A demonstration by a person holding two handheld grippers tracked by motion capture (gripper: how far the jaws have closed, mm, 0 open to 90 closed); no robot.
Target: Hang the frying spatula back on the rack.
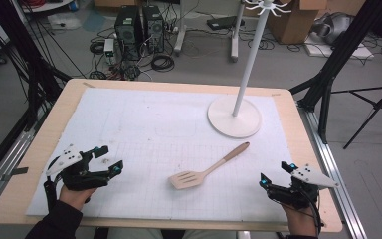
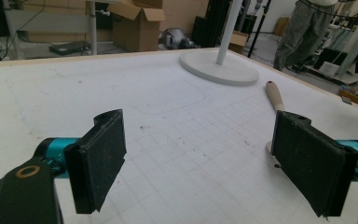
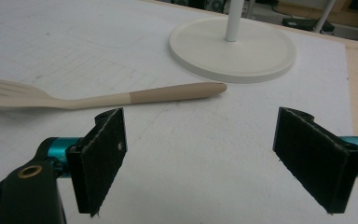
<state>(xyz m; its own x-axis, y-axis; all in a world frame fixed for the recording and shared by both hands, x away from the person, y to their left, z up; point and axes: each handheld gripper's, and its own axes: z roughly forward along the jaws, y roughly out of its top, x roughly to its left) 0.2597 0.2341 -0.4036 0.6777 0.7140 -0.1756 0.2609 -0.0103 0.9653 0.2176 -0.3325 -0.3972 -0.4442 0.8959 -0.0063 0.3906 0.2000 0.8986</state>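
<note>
Both jaws of our right gripper [image 1: 274,175] stood wide and empty, as did the left gripper [image 1: 107,159]. Between them the wooden spatula [image 1: 209,166] lay flat on the white mat [image 1: 144,114]; we judged gripping mid-handle squarely best.

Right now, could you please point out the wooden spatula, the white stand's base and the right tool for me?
wooden spatula [image 1: 213,168]: high view, on its handle just behind the slotted blade.
white stand's base [image 1: 222,122]: high view, on the bare disc left of the pole.
right tool [image 1: 274,175]: high view, midway between its open fingertips.
</note>
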